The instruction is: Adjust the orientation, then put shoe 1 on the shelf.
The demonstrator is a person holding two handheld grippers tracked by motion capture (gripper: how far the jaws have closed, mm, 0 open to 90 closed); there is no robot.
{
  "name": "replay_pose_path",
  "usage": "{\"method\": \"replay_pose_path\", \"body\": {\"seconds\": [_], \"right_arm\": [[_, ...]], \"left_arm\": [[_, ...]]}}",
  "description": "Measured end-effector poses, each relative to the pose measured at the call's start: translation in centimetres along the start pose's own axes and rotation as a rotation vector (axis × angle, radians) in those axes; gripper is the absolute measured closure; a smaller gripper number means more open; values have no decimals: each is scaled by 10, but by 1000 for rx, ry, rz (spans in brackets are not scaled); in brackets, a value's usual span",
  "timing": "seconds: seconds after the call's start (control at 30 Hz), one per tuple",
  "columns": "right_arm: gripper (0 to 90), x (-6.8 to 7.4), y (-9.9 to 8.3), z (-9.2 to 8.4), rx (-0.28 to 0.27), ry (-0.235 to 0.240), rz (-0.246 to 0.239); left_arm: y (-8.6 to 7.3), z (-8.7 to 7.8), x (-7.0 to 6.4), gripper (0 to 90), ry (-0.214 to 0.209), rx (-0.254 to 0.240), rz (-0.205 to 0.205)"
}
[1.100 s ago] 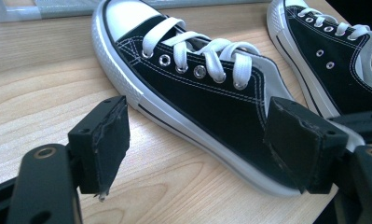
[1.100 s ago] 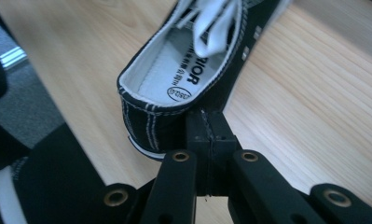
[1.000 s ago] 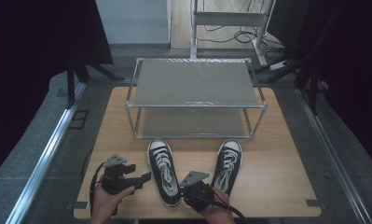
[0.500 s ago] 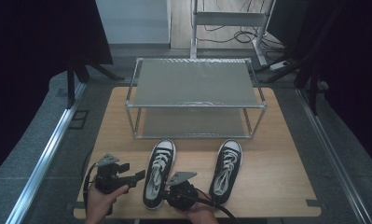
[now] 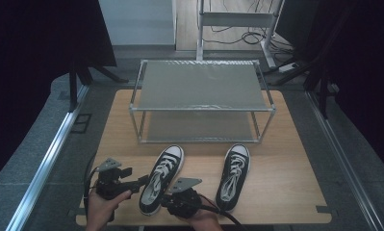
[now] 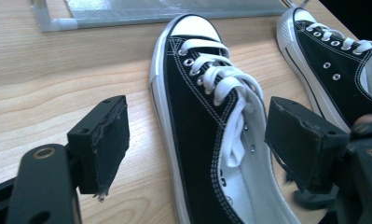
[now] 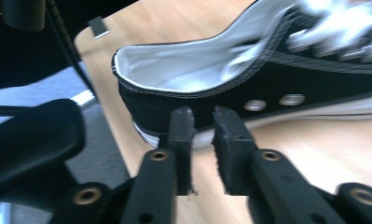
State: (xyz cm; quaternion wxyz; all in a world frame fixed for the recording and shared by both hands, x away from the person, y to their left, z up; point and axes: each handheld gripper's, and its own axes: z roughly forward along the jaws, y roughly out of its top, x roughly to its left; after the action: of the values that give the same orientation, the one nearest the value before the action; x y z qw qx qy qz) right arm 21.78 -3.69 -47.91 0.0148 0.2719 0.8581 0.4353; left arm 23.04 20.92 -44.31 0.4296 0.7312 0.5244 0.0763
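Note:
Two black sneakers with white laces and toe caps lie on the wooden table (image 5: pixel 286 192). The left sneaker (image 5: pixel 163 175) points up and to the right; the right sneaker (image 5: pixel 234 175) lies apart from it. My left gripper (image 5: pixel 140 184) stands open at the left sneaker's side, and its jaws straddle that sneaker (image 6: pixel 197 107) without pressing on it. My right gripper (image 5: pixel 166 199) sits by the heel. Its jaws (image 7: pixel 203 123) have just been opening to a narrow gap with nothing between them, aimed at the sneaker's heel side (image 7: pixel 174 100).
A metal two-tier rack (image 5: pixel 201 109) with mesh shelves stands behind the sneakers at mid-table. Bare wood lies to the right of the right sneaker. Dark curtains, floor rails and cables surround the table.
The left sneaker's heel has swung to the left, so its toe now points up-right. My right gripper moved left with the heel. The left gripper hardly moved.

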Motion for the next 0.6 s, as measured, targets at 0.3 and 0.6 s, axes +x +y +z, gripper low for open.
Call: {"method": "replay_pose_path", "body": {"seconds": [0.3, 0.6], "right_arm": [[510, -18, -9, -82, -112, -151, -22], [482, -64, -36, -144, -179, -281, 62]], "left_arm": [[7, 6, -21, 209, -12, 37, 28], [9, 15, -35, 204, 16, 107, 39]]}}
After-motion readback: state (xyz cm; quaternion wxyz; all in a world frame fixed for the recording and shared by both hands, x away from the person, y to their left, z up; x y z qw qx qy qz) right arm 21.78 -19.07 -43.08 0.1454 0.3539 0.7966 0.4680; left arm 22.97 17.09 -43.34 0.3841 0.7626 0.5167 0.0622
